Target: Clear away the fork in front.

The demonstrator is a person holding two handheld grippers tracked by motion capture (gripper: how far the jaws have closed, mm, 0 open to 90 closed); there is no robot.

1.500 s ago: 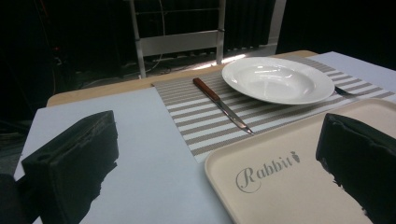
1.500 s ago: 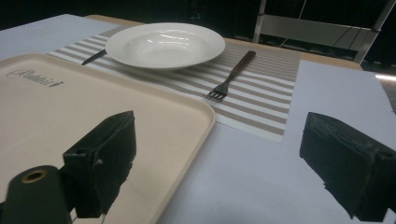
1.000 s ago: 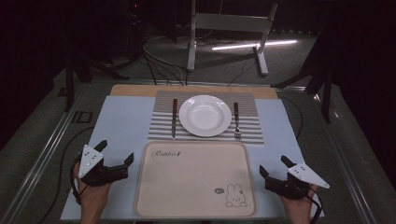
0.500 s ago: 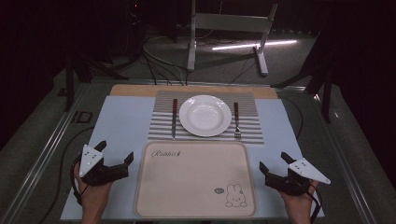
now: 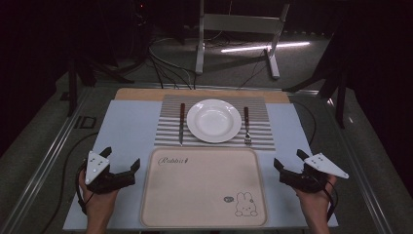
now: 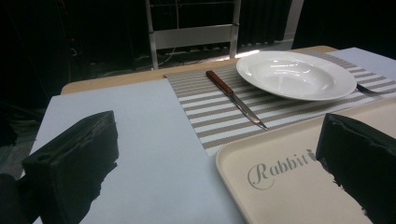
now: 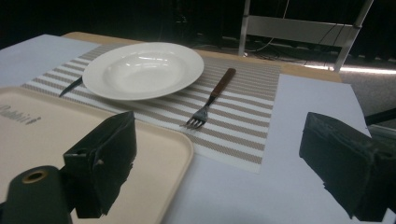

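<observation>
A beige tray (image 5: 204, 190) lettered "Rabbit" lies at the near middle of the table. Behind it a white plate (image 5: 214, 120) sits on a striped placemat (image 5: 168, 131), with a knife (image 5: 181, 123) to its left and a fork (image 5: 247, 126) to its right. My left gripper (image 5: 122, 158) is open just left of the tray, holding nothing. Level with it, my right gripper (image 5: 289, 159) is open just right of the tray and is also empty. In the left gripper view its jaws (image 6: 217, 126) frame the tray corner (image 6: 299, 186) and the knife (image 6: 236, 98). The right gripper view looks past its jaws (image 7: 218, 123) at the fork (image 7: 210, 100) and the plate (image 7: 142, 70).
A pale blue sheet (image 5: 126, 126) covers the table under the placemat and the tray. A strip of wooden board (image 5: 141, 94) shows at the far edge. Beyond the table stand a metal frame (image 5: 234, 29) and loose cables (image 5: 165, 63) on the floor.
Both grippers stay open beside the tray. The right one has edged slightly forward; the left has barely moved.
</observation>
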